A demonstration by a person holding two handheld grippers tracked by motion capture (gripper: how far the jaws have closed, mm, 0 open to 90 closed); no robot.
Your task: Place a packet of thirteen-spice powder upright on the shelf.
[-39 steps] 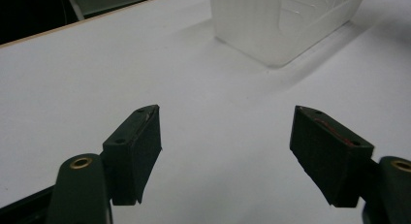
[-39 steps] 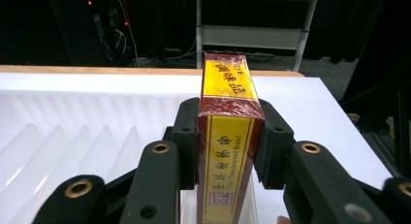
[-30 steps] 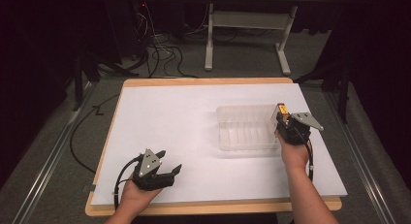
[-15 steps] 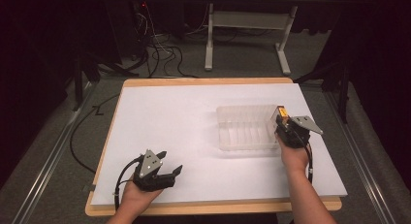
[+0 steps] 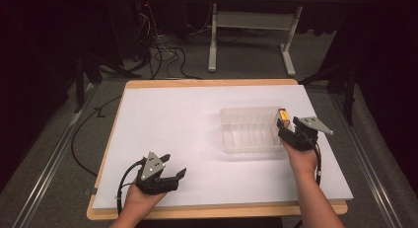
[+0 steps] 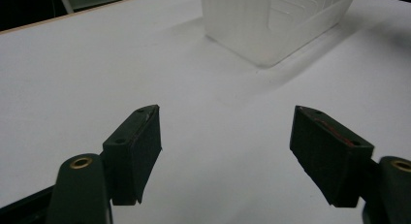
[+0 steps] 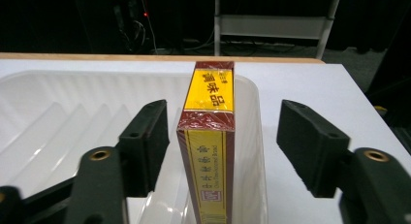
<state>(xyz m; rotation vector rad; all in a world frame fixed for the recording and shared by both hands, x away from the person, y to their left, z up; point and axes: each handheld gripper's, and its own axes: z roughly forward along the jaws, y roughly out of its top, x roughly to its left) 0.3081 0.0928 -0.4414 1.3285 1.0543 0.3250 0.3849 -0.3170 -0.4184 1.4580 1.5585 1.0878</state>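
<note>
I am working the right tongs [image 7: 223, 136] at the right end of the clear ribbed bin [image 5: 246, 134], and their jaws are standing spread, one on each side of the yellow and dark-red box [image 7: 208, 151] without touching it in the right gripper view. The box is standing upright on its narrow edge between them, just inside the bin's end wall, with the printed yellow top facing up. I am judging that the placing is as good as done: the box is sitting in the end slot of the bin, and nothing is pinching it.

In the high view the right tongs [image 5: 291, 132] are hovering right at the bin's right end with the box [image 5: 283, 114] just ahead of them.

My left tongs [image 6: 228, 151] are waiting well apart from all this, low over the bare white table [image 6: 97, 88], jaws spread wide and holding nothing; the bin [image 6: 276, 20] is lying far ahead of them. In the high view they [image 5: 172, 176] are resting near my edge of the table.

What seems left is small: drawing the right tongs back clear of the box without tipping it. The rest of the slots to the left of the box are looking empty to me, and I am seeing no other boxes on the table.
</note>
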